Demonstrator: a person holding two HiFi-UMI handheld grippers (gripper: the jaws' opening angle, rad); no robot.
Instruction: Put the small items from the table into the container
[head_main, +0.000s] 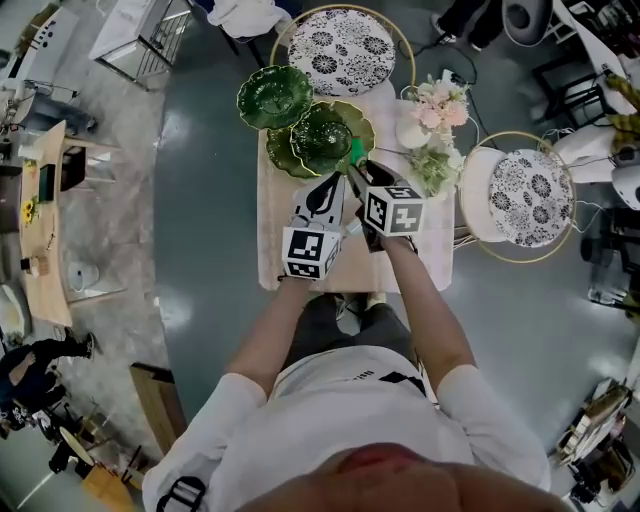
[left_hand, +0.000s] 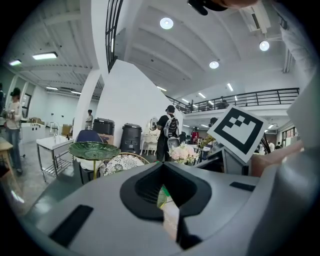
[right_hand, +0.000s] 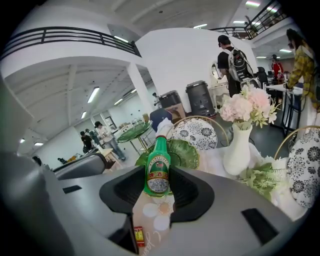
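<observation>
The right gripper (right_hand: 157, 186) has its fingers clamped on a small green bottle (right_hand: 157, 172), which stands upright between them and bears a red-and-white label. It is held above the pale cloth on the far half of the bench (head_main: 282, 240). In the head view the bottle sits just at the near rim of the green leaf-shaped dishes (head_main: 322, 135) at the bench's far edge (several overlap, and one stands out further to the left). The left gripper (left_hand: 164, 192) hovers close beside the right one, toward the bench's left edge. Its fingers are drawn together to a thin slit, with nothing gripped between them. A white vase (right_hand: 237, 150) of pink flowers stands near the far right corner. A small red packet (right_hand: 138, 235) lies on the cloth below the right fingers.
</observation>
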